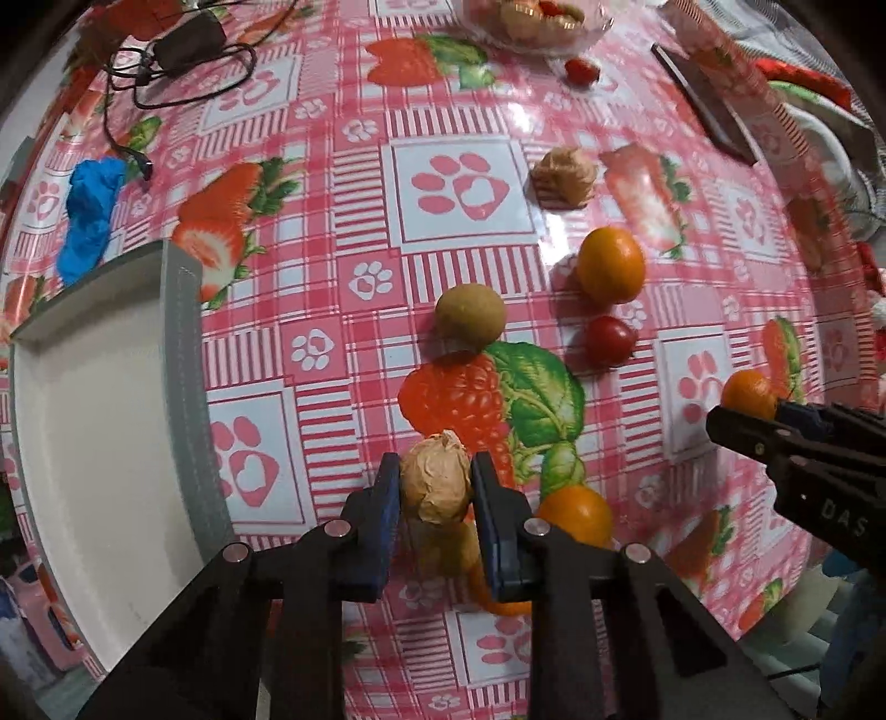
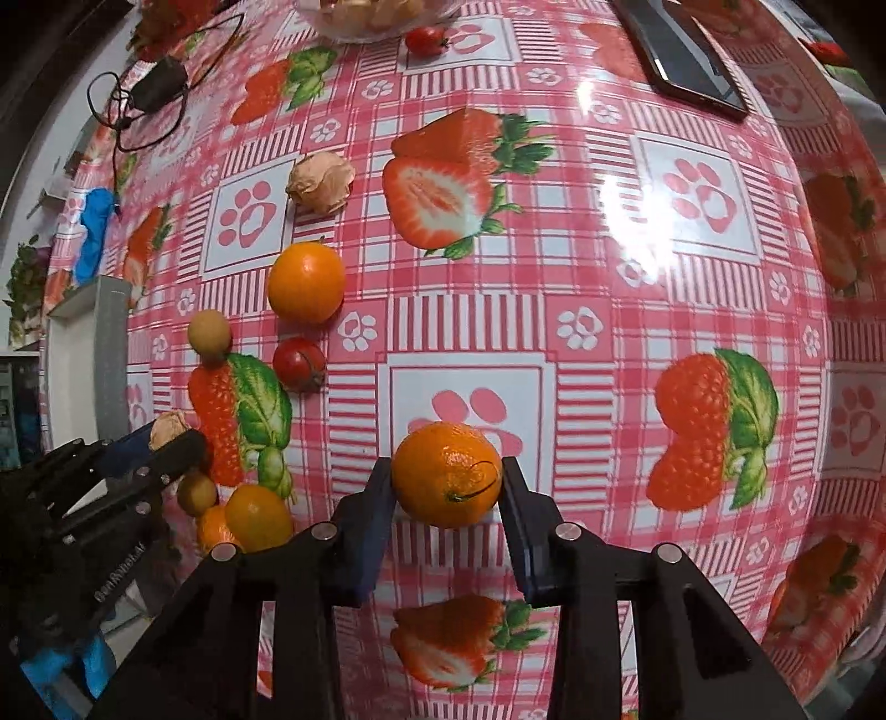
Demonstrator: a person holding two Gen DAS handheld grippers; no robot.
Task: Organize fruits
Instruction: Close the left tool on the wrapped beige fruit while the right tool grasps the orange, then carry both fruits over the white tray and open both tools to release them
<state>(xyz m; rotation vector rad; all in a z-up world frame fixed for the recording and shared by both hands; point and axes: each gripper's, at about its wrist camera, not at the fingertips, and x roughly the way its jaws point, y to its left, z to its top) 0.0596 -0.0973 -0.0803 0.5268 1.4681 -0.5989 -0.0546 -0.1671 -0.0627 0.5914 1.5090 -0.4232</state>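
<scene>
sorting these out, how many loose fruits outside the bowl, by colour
round orange fruits: 4
small round brown fruits: 2
small red tomatoes: 2
beige papery-husked fruits: 2
total: 10

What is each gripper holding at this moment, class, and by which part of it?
The left gripper holds a papery husked fruit across its sides. The right gripper clamps an orange across its middle, one of the jaws on each side.
</scene>
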